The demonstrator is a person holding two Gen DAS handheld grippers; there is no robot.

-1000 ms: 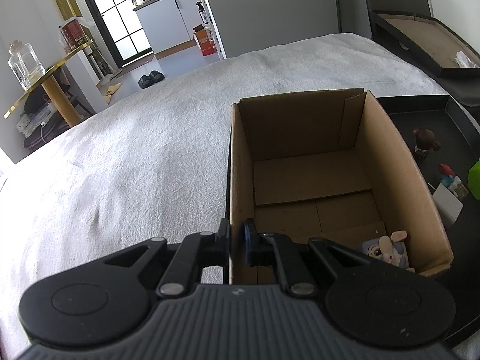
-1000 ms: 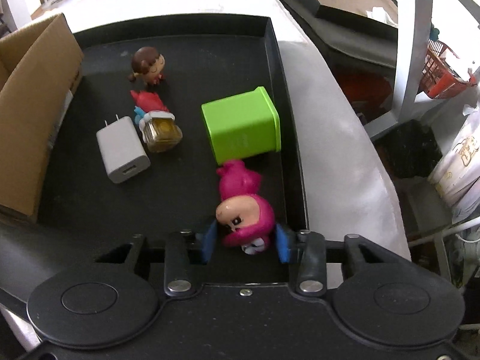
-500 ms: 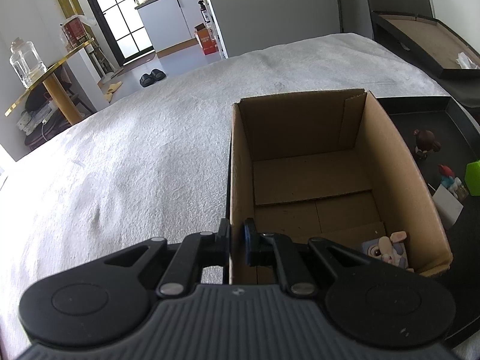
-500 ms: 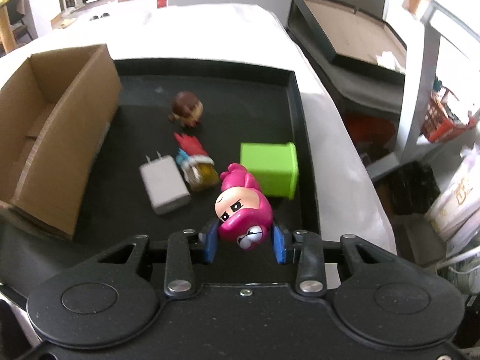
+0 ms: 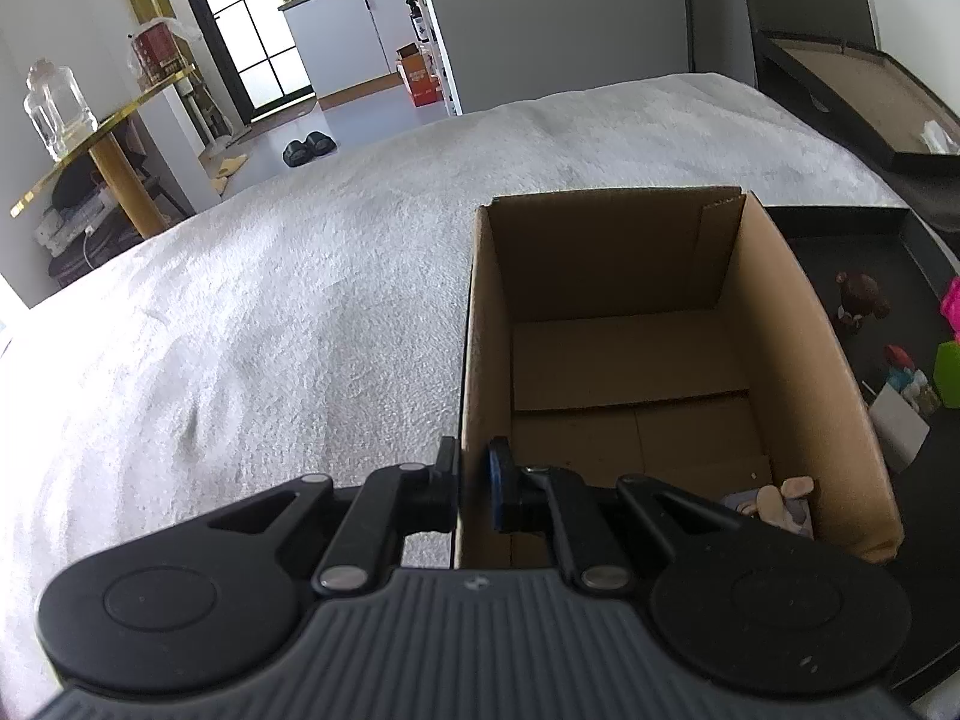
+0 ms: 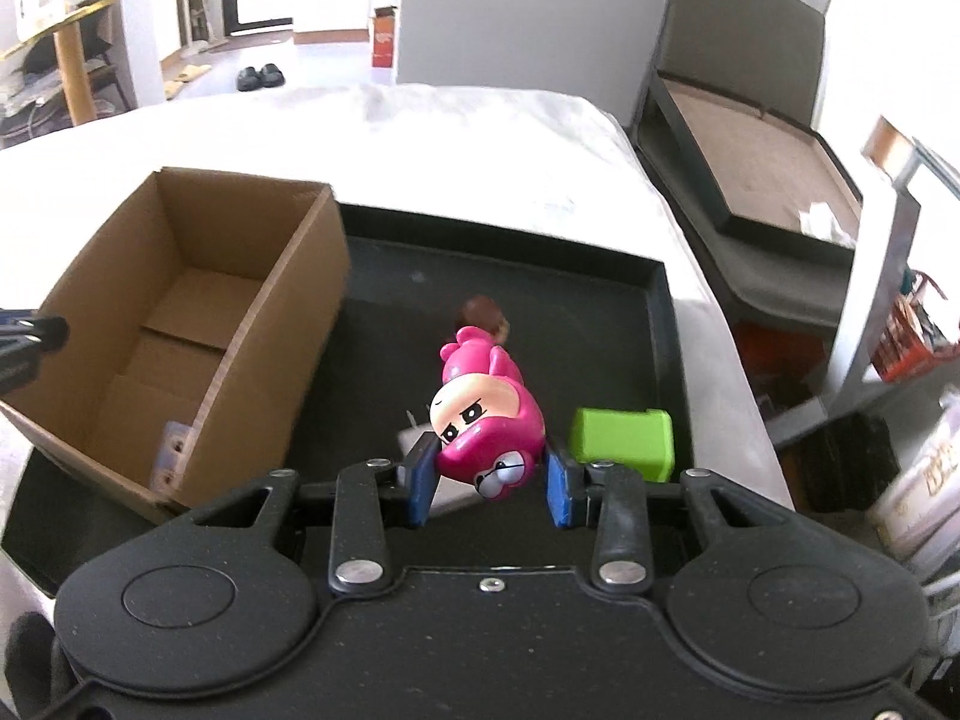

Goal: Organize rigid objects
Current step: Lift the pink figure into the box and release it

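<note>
Brown cardboard fills the centre and right of the left wrist view: the cardboard box (image 5: 660,372) stands open-topped, and my left gripper (image 5: 474,483) is clamped on its near left wall, one finger outside and the blue pad inside. I judge this hold to serve as an anchor, keeping the light box from sliding on the white cloth (image 5: 270,312) while things are dropped in. At the lower right of the box floor lies a small rabbit figure (image 5: 780,498), partly hidden by the gripper body. Beyond the right wall, at the right edge of the frame, the black tray (image 5: 840,228) carries a brown-haired figurine (image 5: 858,300) and a white charger (image 5: 897,426).

In the right wrist view, my right gripper (image 6: 489,483) is closed on the pink doll (image 6: 486,420), its blue pads pressing the head from either side; the doll hangs tilted, face toward the camera, lifted clear above the tray (image 6: 654,324) in the centre of the frame. The sideways grip on the broad head seems chosen because it is the widest firm part. Below and right of it a green block (image 6: 624,441) rests on the tray; the brown-haired figurine shows just above the doll. The box occupies the left of the frame, its open mouth facing up, so the doll appears to be on its way there. The tip of my left gripper enters at the left edge.
</note>
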